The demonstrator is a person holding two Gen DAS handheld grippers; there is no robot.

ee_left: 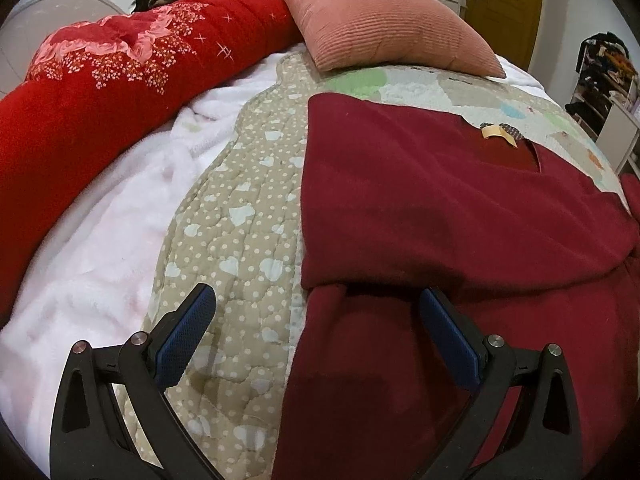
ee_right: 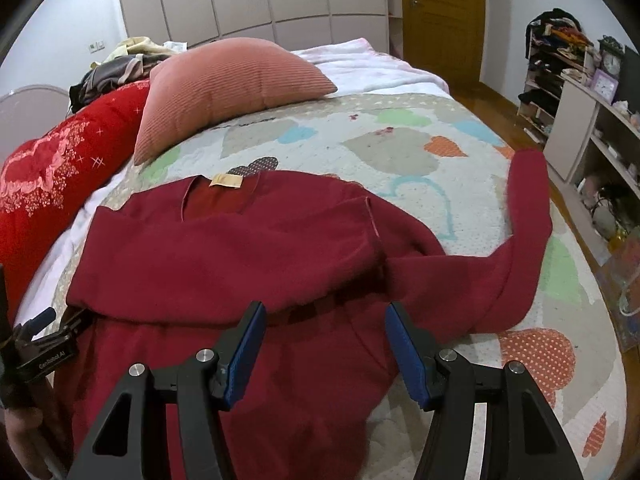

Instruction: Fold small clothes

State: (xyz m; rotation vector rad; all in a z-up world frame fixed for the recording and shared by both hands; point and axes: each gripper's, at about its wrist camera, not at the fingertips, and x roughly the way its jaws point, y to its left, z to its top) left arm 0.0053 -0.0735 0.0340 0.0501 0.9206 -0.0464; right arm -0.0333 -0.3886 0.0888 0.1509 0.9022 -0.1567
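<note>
Down on the quilt (ee_right: 400, 148) lay the dark red sweater (ee_right: 248, 248), its upper part already folded down over the body, one sleeve (ee_right: 528, 216) trailing out toward the bed's right edge. It looked soft, thick and fleecy, light enough to lift but floppy, so a pinch on the folded edge or the cuff seemed the best hold. The left gripper (ee_left: 316, 300) hovered with jaws wide apart over the sweater's left edge, gripping nothing. The right gripper (ee_right: 325, 314) hung likewise agape and empty above the fold. Off right, shelves (ee_right: 560, 52) held heaped clothes.
</note>
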